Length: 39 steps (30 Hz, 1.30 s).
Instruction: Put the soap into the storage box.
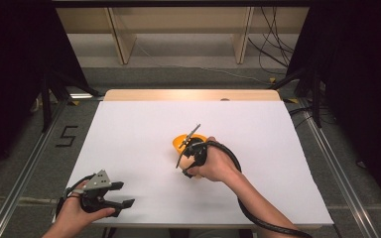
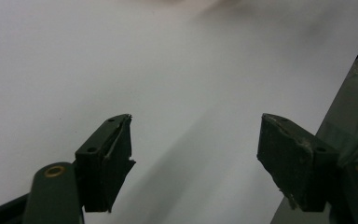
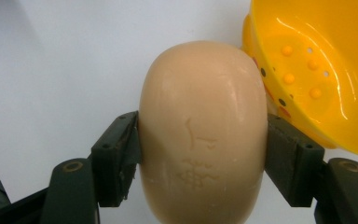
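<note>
A peach-coloured bar of soap [image 3: 203, 130] sits clamped between the jaws of the right gripper [image 3: 203, 154], pressed on both its sides, just beside and touching the rim of a yellow dish [image 3: 317, 70] with small holes and bumps inside. The dish [image 1: 183, 141] stands near the middle of the white counter [image 1: 144, 129]. Well away from the dish, at the counter's near left corner, the left gripper [image 1: 121, 193] hovers with its jaws spread wide, nothing between them.

The white surface [image 1: 144, 129] is being lit evenly from overhead, while the surroundings are being left dark. Soft shadows are being cast beneath the jaws in the left gripper view. A faint sheen is being shown on the soap [image 3: 203, 135]; the far background is being blurred.
</note>
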Motion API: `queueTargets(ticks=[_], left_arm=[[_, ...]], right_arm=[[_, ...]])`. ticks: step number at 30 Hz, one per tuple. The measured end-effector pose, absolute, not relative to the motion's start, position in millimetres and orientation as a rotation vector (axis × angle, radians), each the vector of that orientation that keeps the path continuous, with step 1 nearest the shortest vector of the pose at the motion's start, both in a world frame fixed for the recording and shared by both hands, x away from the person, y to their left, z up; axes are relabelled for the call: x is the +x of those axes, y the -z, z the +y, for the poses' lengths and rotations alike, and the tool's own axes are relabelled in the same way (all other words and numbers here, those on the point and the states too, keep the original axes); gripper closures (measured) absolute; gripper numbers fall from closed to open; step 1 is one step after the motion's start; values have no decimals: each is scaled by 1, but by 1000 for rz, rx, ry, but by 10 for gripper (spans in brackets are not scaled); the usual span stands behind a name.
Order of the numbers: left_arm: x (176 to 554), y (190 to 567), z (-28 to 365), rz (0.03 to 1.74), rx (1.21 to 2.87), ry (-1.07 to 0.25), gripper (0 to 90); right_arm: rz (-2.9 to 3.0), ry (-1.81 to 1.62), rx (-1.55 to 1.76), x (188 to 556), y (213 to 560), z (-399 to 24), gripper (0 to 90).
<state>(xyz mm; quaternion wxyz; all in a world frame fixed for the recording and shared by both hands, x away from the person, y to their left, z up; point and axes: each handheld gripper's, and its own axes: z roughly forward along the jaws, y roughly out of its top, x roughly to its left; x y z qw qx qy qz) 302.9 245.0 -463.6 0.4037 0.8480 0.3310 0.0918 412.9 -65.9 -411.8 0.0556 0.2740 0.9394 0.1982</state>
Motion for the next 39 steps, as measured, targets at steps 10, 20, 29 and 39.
queueTargets(ticks=[10,20,29,39], left_arm=[[302,464,244,853,2119,-227,257],[303,463,246,838,2136,-238,257],[304,462,247,815,2147,-244,257],[303,463,245,824,2106,-232,257]], right_arm=[[2827,-621,835,414,409,-67,337],[2811,-635,862,416,407,-69,338],[2791,-632,867,422,402,-70,338],[2793,-609,830,429,397,-71,338]])
